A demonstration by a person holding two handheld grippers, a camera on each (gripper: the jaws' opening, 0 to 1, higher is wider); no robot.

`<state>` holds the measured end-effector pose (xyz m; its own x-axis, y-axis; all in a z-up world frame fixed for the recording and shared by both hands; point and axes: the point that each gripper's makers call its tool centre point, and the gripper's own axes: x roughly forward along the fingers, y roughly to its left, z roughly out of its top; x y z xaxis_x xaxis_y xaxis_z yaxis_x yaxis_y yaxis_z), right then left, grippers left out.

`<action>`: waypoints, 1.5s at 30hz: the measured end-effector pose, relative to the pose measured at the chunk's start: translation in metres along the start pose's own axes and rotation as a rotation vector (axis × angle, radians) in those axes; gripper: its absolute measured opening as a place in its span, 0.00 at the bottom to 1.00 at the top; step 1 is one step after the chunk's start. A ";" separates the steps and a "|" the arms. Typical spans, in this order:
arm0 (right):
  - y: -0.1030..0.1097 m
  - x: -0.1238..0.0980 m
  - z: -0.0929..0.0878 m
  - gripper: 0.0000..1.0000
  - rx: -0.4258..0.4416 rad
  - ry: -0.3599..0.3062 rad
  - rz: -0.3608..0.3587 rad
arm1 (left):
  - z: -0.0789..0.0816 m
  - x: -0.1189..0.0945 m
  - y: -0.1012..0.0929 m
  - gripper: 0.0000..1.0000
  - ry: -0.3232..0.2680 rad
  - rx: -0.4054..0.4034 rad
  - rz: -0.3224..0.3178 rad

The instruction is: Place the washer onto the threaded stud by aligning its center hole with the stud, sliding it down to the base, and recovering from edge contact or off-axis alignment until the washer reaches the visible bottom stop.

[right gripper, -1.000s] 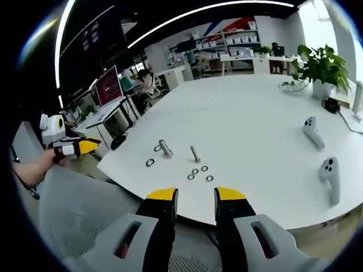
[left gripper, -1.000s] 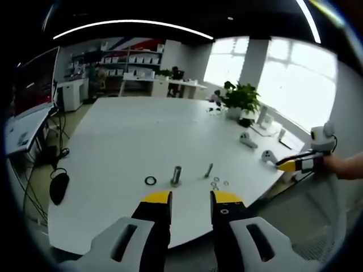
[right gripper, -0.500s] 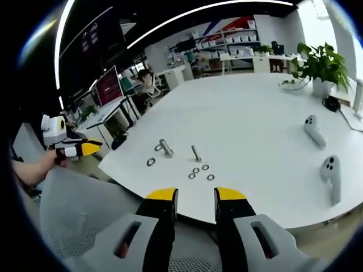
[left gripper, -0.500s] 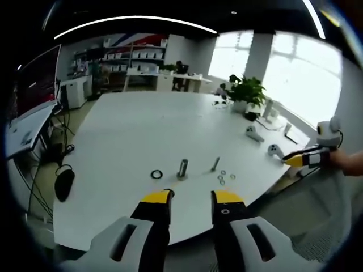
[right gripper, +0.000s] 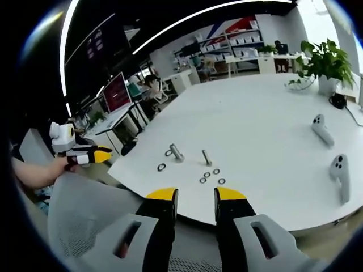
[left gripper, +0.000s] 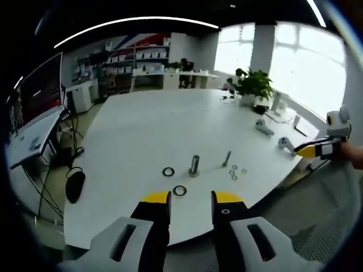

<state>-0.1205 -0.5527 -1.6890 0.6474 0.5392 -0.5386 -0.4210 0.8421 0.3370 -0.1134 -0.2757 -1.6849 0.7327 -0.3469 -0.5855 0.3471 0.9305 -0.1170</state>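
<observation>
office, desks, monitors, shelving

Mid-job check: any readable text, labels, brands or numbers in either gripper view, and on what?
None can be read.
Red monitor screen: content too blurred to read.
Boxes on the far shelves: any labels too small to read.
Two white controllers: no legible markings.

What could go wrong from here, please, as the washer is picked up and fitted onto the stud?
1. The small washers lie flat in a tight cluster, so the open right hand-held gripper may slip or nudge neighbours.
2. The slim stud beside them might tip if bumped.
3. Everything sits near the table edge, so a knocked washer could roll off.
</observation>
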 end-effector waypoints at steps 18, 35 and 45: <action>0.005 0.002 -0.002 0.28 -0.016 0.019 0.025 | -0.001 0.000 0.002 0.26 0.006 0.000 0.006; -0.001 0.002 -0.005 0.29 -0.037 0.035 -0.009 | 0.001 0.001 0.000 0.26 -0.001 0.006 -0.004; -0.004 0.002 -0.011 0.35 -0.033 0.063 -0.018 | -0.001 0.001 -0.001 0.26 0.011 0.013 -0.008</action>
<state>-0.1250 -0.5551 -1.7001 0.6146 0.5214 -0.5920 -0.4309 0.8505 0.3017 -0.1134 -0.2771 -1.6862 0.7237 -0.3528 -0.5932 0.3605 0.9261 -0.1110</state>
